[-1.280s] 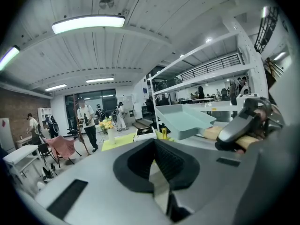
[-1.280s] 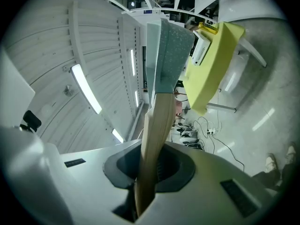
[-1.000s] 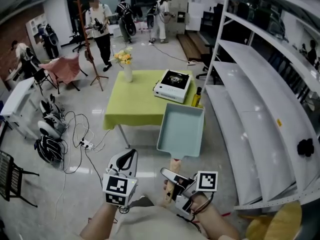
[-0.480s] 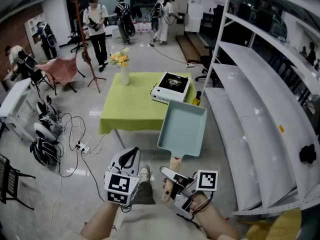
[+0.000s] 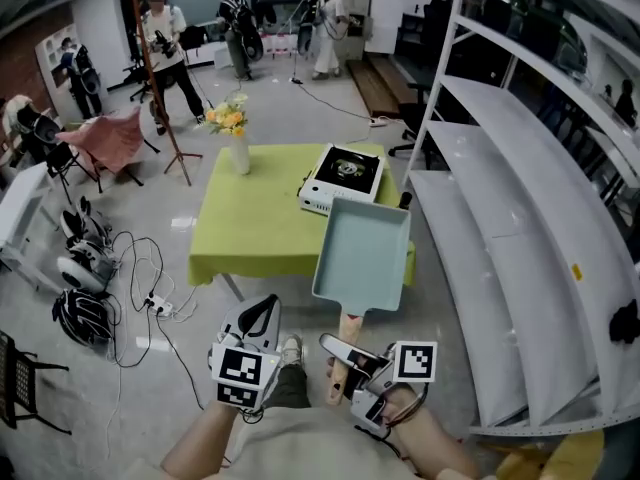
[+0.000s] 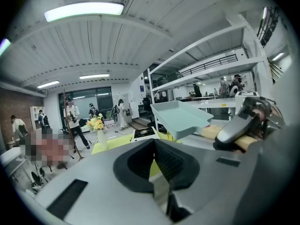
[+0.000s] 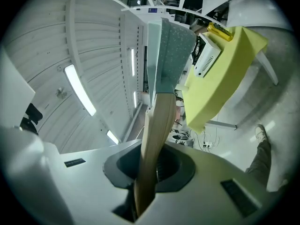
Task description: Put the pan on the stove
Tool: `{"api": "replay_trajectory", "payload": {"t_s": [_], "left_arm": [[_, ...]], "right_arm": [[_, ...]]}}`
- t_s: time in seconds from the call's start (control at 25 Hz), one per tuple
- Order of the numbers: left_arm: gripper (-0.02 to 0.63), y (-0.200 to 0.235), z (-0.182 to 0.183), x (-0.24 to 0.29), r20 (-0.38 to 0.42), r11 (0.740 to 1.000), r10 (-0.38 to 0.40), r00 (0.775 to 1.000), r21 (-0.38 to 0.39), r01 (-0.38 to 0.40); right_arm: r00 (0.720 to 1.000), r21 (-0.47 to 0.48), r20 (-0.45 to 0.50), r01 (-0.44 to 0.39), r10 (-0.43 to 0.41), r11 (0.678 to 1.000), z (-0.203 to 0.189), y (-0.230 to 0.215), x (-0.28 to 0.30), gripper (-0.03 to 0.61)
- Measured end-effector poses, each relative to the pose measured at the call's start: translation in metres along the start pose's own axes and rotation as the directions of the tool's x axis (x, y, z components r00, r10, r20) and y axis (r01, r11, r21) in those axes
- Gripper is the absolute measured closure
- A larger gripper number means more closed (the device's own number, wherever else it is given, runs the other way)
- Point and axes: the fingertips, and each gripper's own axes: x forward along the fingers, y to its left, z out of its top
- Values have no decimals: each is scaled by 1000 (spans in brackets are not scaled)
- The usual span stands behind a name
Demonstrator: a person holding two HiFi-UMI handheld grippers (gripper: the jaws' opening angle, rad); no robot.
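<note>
- Jaws of the right gripper [image 7: 147, 172] are clamped on the wooden handle [image 7: 157, 125] of the pan [image 5: 362, 256]. Jaws of the left gripper [image 6: 157, 170] are together with nothing between them.
- Pan: pale teal, rectangular, shallow, empty. It is held in the air, roughly level, over the near right edge of the surface [image 5: 255, 228]. It sits just short of the portable stove [image 5: 342, 176] and is not on it.
- Handling, judged: rigid body, probably light while empty. The weight sits far out from the grip, so it may droop or twist. The long handle is the sensible hold, since bare wood should not slip.
- Writing: none legible on pan or stove. The gripper cubes carry only square black-and-white markers.
</note>
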Motion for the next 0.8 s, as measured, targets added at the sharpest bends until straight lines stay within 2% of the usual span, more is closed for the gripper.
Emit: {"api": "replay_trajectory", "payload": {"t_s": [0.56,0.8], "left_arm": [[607,136,45,138,-11,998,-61,998,-34,61],[607,187,47,200,-28,997,-73,997,23,74]], "right_arm": [[999,34,18,25,-26,999,141,-31,124,525],[998,53,56,17,-20,998,206,-62,176,520]]}}
